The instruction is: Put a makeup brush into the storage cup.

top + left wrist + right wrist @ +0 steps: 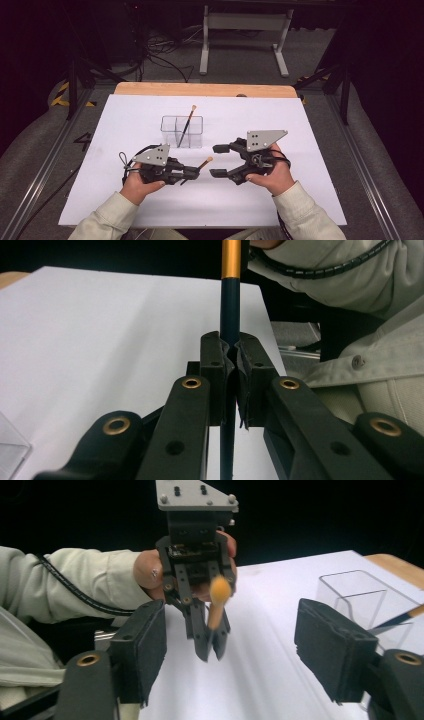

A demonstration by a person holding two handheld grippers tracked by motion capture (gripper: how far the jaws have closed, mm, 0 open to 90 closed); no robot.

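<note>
Your left gripper clenched on brush – brush sits just in front of clear holder, long axis pointing at your right gripper. Right jaws spread, empty – nearer hand for brush tip.

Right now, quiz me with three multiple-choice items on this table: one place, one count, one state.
1. Where does the clear container stand?
A. beyond both grippers
B. at the table's near edge
C. on the floor

2. How many brushes show in the high view?
A. one
B. two
C. four

3. How is the right gripper?
A. shut on a brush
B. shut on nothing
C. open

Answers: 1 A, mid-sheet past both hands; 2 B, one brush in the container, one held brush in the left gripper; 3 C, jaws apart, nothing between.
</note>
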